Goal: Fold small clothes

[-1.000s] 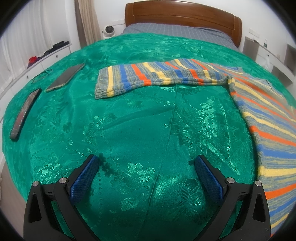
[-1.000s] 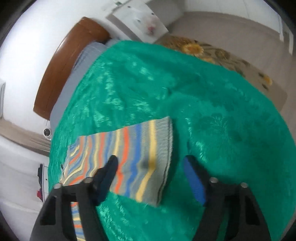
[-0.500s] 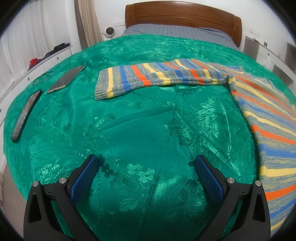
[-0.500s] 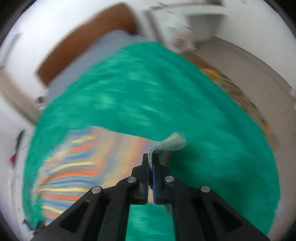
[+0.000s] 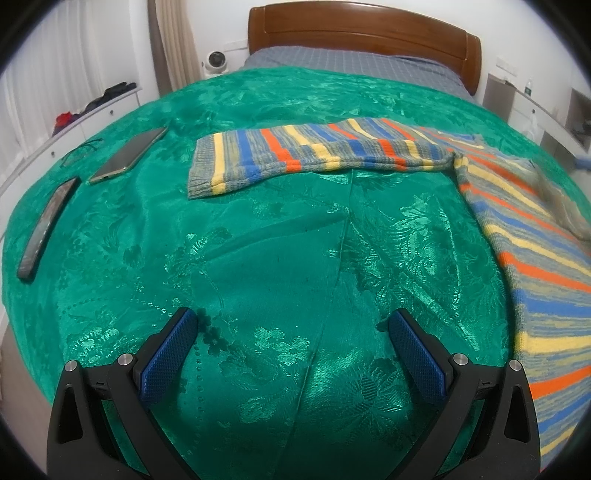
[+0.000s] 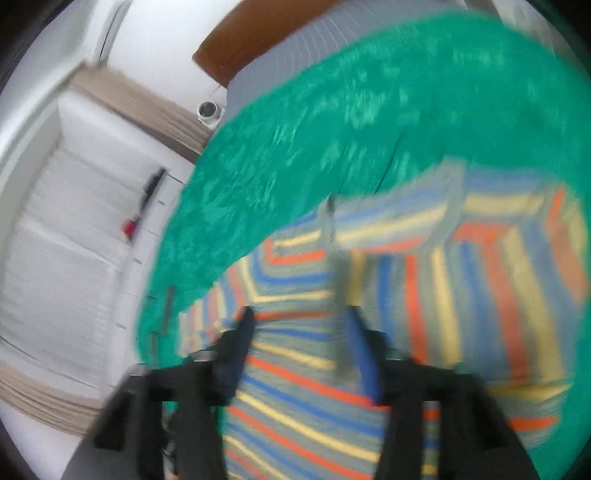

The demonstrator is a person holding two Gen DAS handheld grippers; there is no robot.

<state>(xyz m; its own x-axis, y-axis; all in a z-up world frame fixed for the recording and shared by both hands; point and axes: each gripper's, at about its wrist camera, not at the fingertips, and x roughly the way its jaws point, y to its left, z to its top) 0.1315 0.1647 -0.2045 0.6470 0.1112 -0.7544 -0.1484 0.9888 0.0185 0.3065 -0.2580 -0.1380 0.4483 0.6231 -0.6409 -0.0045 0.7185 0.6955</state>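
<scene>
A striped knit sweater [image 5: 524, 236] in blue, orange, yellow and grey lies on the green bedspread [image 5: 280, 236]. One sleeve [image 5: 314, 155] stretches left across the bed. My left gripper [image 5: 291, 332] is open and empty, low over bare bedspread, well short of the sleeve. In the blurred right wrist view my right gripper [image 6: 299, 332] is open over the sweater's body [image 6: 369, 332], with the other sleeve [image 6: 480, 236] folded across it. A grey cuff edge [image 6: 334, 251] lies between the jaws, not clamped.
Two phones [image 5: 127, 155] [image 5: 48, 229] and a pair of glasses [image 5: 79, 151] lie on the bed's left side. A wooden headboard [image 5: 365, 33] stands at the far end. White drawers [image 5: 74, 125] line the left wall.
My right gripper closed on the sleeve cuff, swung it over onto the sweater's body, and has opened again. My left gripper has stayed still and open.
</scene>
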